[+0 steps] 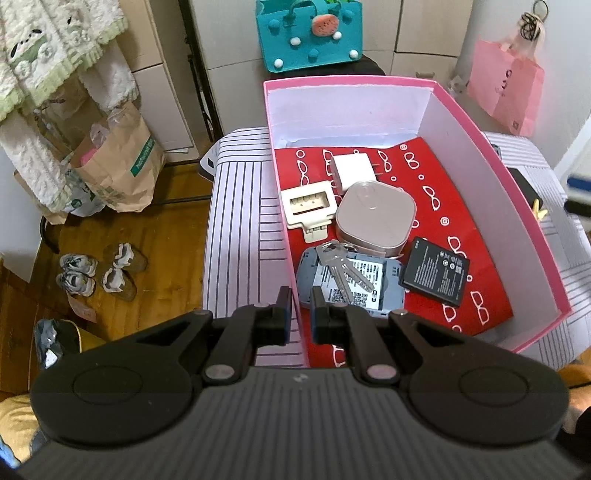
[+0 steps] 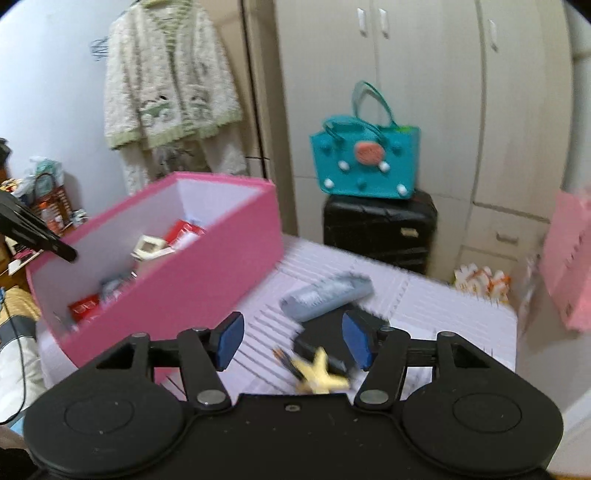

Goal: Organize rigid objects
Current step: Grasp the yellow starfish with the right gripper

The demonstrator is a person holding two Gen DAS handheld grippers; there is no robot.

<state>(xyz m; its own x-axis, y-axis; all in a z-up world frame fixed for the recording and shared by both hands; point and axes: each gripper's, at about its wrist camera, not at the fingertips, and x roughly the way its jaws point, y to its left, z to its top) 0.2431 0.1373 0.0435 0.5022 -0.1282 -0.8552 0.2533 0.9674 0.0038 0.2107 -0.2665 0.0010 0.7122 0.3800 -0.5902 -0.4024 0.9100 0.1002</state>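
Your left gripper [image 1: 301,308] pinches the pink box [image 1: 491,147] wall. Only the right view shows your right gripper [image 2: 293,341], fingers spread, over a blurred grey remote [image 2: 327,295] on the striped table [image 2: 443,314].

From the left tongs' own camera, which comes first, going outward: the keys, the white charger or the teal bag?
1. Keys, in the pink box just ahead of the left tongs.
2. White charger, deeper in the box.
3. Teal bag, beyond the box.
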